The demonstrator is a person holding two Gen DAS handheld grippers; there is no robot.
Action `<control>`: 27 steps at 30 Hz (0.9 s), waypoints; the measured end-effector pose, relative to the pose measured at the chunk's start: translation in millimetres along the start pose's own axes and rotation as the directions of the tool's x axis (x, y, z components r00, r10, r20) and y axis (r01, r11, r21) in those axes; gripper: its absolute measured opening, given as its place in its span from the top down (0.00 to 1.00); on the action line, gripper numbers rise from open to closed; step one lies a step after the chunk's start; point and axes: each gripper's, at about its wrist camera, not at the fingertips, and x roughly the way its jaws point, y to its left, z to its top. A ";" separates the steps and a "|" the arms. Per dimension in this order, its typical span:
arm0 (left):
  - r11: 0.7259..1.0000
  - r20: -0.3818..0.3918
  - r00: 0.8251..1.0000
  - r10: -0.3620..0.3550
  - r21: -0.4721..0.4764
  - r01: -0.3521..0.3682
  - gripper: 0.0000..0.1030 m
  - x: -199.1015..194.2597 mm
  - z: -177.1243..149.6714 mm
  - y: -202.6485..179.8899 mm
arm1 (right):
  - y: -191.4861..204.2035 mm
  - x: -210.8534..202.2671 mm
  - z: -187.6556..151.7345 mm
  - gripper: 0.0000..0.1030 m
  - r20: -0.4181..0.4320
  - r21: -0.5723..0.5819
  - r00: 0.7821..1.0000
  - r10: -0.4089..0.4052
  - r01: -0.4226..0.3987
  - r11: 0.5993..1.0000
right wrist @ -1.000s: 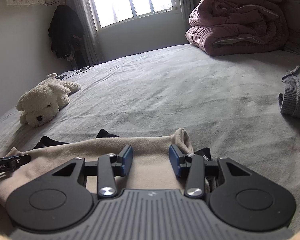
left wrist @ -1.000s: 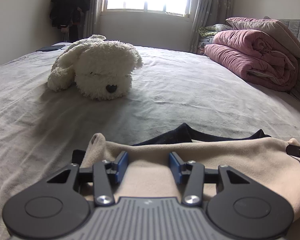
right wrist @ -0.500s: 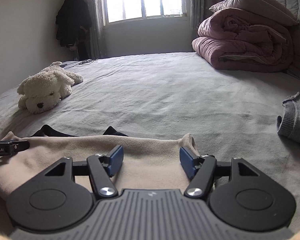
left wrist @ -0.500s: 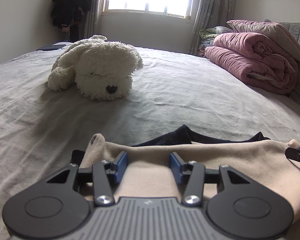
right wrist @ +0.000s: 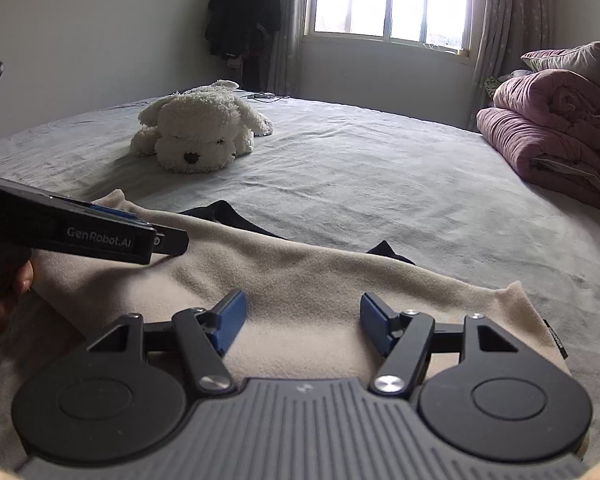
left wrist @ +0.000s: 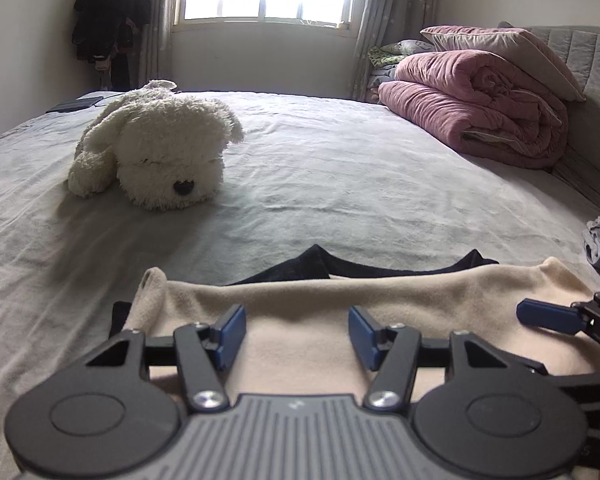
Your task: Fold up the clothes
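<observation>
Hovering over the beige garment [left wrist: 380,300] on the bed [left wrist: 340,200], both grippers sit low, fingers spread wide, nothing between the pads. Left gripper [left wrist: 296,332] is above the left half, right gripper [right wrist: 302,322] above the right half. Beige layer lies flat across the near edge of the bed, with a black layer [left wrist: 312,264] poking out at the far hem (same garment's lining or a second piece, cannot tell).

Handling, as a judgement: looks like fleece, so light, soft, limp, not slippery, nothing fragile. It will sag between two holds and drag on the sheet. Best holds look like the two far corners, left [left wrist: 152,280] and right [right wrist: 512,292], pinching both layers together so the black one doesn't slide out.

Toy dog [left wrist: 156,148] and pink quilt [left wrist: 480,112] are well apart from it.
</observation>
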 end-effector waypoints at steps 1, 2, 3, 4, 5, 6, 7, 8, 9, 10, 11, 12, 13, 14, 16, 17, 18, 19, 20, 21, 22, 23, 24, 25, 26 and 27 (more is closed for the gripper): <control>1.000 0.002 1.000 0.010 0.018 -0.010 0.40 0.7 -1.1 -2.8 | -2.0 0.7 -0.3 0.32 -0.005 0.011 1.000 0.005 -0.004 1.000; 1.000 0.002 1.000 0.013 0.022 -0.013 0.40 1.2 -1.3 -3.1 | -4.0 1.5 -0.6 0.32 -0.010 0.021 1.000 0.009 -0.009 1.000; 1.000 0.002 1.000 0.016 0.026 -0.016 0.40 1.6 -1.6 -3.4 | -5.9 2.2 -0.9 0.31 -0.015 0.032 1.000 0.014 -0.013 0.999; 0.999 0.002 1.000 0.019 0.030 -0.019 0.40 2.0 -1.8 -3.7 | -5.8 2.2 -1.0 0.31 -0.016 0.032 1.000 0.015 -0.014 0.999; 0.999 0.003 1.000 0.022 0.034 -0.022 0.39 2.5 -2.1 -3.9 | -5.7 2.2 -1.2 0.31 -0.018 0.033 1.000 0.016 -0.015 0.999; 0.999 0.002 1.000 0.022 0.033 -0.022 0.39 2.8 -2.1 -3.4 | -5.2 2.2 -1.4 0.31 -0.020 0.029 1.000 0.017 -0.016 0.999; 0.999 0.000 1.000 0.018 0.027 -0.018 0.39 3.1 -1.9 -2.3 | -4.7 2.2 -1.5 0.31 -0.023 0.026 1.000 0.017 -0.017 1.000; 1.000 -0.002 1.000 0.015 0.022 -0.015 0.38 3.4 -1.7 -1.3 | -4.3 2.2 -1.7 0.31 -0.025 0.023 1.000 0.018 -0.017 1.000; 1.000 -0.002 1.000 0.015 0.021 -0.015 0.38 3.6 -2.0 -1.5 | -3.8 2.2 -1.8 0.30 -0.027 0.020 0.999 0.018 -0.018 1.000; 1.000 -0.002 1.000 0.017 0.023 -0.016 0.38 3.7 -2.4 -2.3 | -3.4 2.2 -2.0 0.30 -0.030 0.017 0.999 0.019 -0.019 1.000; 1.000 -0.001 1.000 0.018 0.025 -0.018 0.38 3.9 -2.6 -2.6 | -5.3 2.0 -1.9 0.29 -0.032 0.018 0.999 0.028 -0.028 0.999; 1.000 -0.001 1.000 0.018 0.024 -0.018 0.38 4.2 -2.9 -2.7 | -7.1 1.7 -1.8 0.29 -0.034 0.018 0.999 0.038 -0.037 0.999; 1.000 -0.001 1.000 0.017 0.022 -0.016 0.38 4.5 -3.0 -2.3 | -9.0 1.5 -1.8 0.29 -0.036 0.019 0.998 0.047 -0.046 0.999; 1.000 -0.002 1.000 0.014 0.018 -0.014 0.37 4.8 -3.0 -1.7 | -10.9 1.2 -1.7 0.29 -0.038 0.019 0.998 0.056 -0.055 0.998; 1.000 -0.002 1.000 0.010 0.011 -0.010 0.37 5.2 -3.2 -0.6 | -14.6 0.7 -1.6 0.29 -0.041 0.020 0.996 0.074 -0.073 0.997; 1.000 -0.003 1.000 0.008 0.009 -0.008 0.36 5.3 -3.2 -0.2 | -16.5 0.5 -1.5 0.29 -0.043 0.021 0.996 0.083 -0.082 0.996; 1.000 -0.003 1.000 0.007 0.007 -0.007 0.36 5.3 -3.3 0.3 | -18.4 0.2 -1.5 0.29 -0.045 0.022 0.995 0.092 -0.092 0.996; 1.000 -0.003 1.000 0.006 0.006 -0.006 0.36 5.4 -3.4 0.6 | -20.3 0.0 -1.4 0.29 -0.047 0.022 0.994 0.102 -0.101 0.995; 1.000 -0.003 1.000 0.004 0.006 -0.004 0.36 5.5 -3.3 1.1 | -22.2 -0.3 -1.3 0.29 -0.049 0.023 0.993 0.111 -0.110 0.994; 1.000 -0.004 1.000 0.002 0.006 -0.002 0.36 5.7 -3.2 1.6 | -24.7 -1.6 -1.4 0.29 -0.052 0.016 0.992 0.117 -0.116 0.993; 1.000 -0.004 1.000 -0.002 0.005 0.002 0.36 5.8 -3.1 2.6 | -27.3 -2.9 -1.5 0.29 -0.055 0.010 0.991 0.123 -0.123 0.992; 1.000 -0.004 1.000 -0.007 0.004 0.007 0.36 5.8 -2.9 3.9 | -29.9 -4.2 -1.6 0.28 -0.058 0.003 0.990 0.130 -0.130 0.992; 1.000 -0.006 1.000 -0.014 -0.001 0.014 0.36 5.6 -2.4 5.8 | -32.4 -5.5 -1.7 0.26 -0.060 -0.003 0.989 0.136 -0.136 0.991; 1.000 -0.008 1.000 -0.022 -0.010 0.022 0.36 5.0 -1.4 8.3 | -35.0 -6.8 -1.8 0.24 -0.063 -0.010 0.988 0.142 -0.143 0.990; 0.999 -0.013 0.999 -0.031 -0.027 0.031 0.36 3.9 0.4 12.4 | -37.6 -8.1 -1.8 0.24 -0.066 -0.016 0.987 0.148 -0.150 0.989; 0.998 -0.019 0.999 -0.042 -0.049 0.041 0.36 2.6 2.8 17.4 | -42.0 -9.9 -1.2 0.23 -0.066 -0.004 0.985 0.158 -0.158 0.987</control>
